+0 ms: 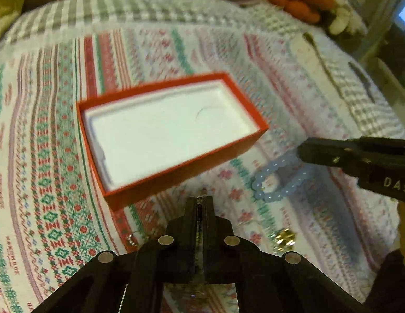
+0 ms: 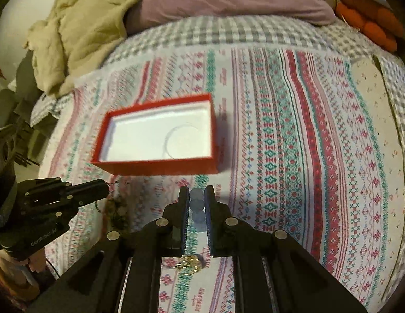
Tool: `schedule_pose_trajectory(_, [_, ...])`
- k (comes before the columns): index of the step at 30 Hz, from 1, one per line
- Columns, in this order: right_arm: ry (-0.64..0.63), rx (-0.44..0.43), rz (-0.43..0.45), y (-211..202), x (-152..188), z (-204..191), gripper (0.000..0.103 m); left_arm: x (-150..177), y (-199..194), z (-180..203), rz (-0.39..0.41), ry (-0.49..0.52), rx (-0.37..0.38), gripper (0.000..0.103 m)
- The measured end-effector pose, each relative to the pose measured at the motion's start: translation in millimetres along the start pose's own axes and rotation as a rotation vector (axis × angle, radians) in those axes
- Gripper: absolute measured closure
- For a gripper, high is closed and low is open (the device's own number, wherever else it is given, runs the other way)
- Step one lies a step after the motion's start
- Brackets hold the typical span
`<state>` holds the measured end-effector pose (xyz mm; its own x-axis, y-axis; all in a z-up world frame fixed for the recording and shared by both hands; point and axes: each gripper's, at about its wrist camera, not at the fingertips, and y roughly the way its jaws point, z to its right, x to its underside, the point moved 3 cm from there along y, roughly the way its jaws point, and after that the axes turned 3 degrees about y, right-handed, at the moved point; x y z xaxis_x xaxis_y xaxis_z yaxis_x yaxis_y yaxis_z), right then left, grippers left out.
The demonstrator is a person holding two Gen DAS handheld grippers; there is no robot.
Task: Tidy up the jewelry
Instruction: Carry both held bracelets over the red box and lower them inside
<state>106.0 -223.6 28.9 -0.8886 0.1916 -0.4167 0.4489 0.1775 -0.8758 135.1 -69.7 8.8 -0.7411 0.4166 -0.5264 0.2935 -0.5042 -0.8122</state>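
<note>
In the left wrist view, the left gripper (image 1: 201, 200) is low over the patterned blanket (image 1: 45, 156). Its jaws are pressed almost together on a thin dark piece of jewelry (image 1: 199, 210); what kind it is I cannot tell. The red box (image 1: 176, 174) with a white inside lies open just beyond the tips, a little to the left. To the right, a bracelet of pale blue beads (image 1: 274, 180) lies on the blanket, and the right gripper (image 1: 304, 154) touches its far side. A small gold piece (image 1: 284, 237) lies nearer.

In the right wrist view, the right gripper (image 2: 197, 198) has its jaws open only a little, with the blue beads (image 2: 197, 206) between them; I cannot tell if they press the beads. The box (image 2: 160, 167) is just beyond. The left gripper (image 2: 105, 189) is at the left, near the box.
</note>
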Motion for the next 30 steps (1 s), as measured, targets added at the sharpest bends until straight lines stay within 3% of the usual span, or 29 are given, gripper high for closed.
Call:
schedule_pose_trajectory(11, [0.012,-0.043,0.096,-35,-16,-20,0.091,-26,-39,1,0.149,-0.036,-0.013,0.103])
schedule_pose_trajectory(21, [-0.002,-0.020,0.142,-42,-27,-29,0.091,-45,-12,-8,0.233,-0.110,0.022,0.103])
schedule_pose_trajectory(30, [-0.056,0.025,0.166,-36,-43,-43,0.091,-41,16,-46,0.188,-0.178,-0.118,0.103])
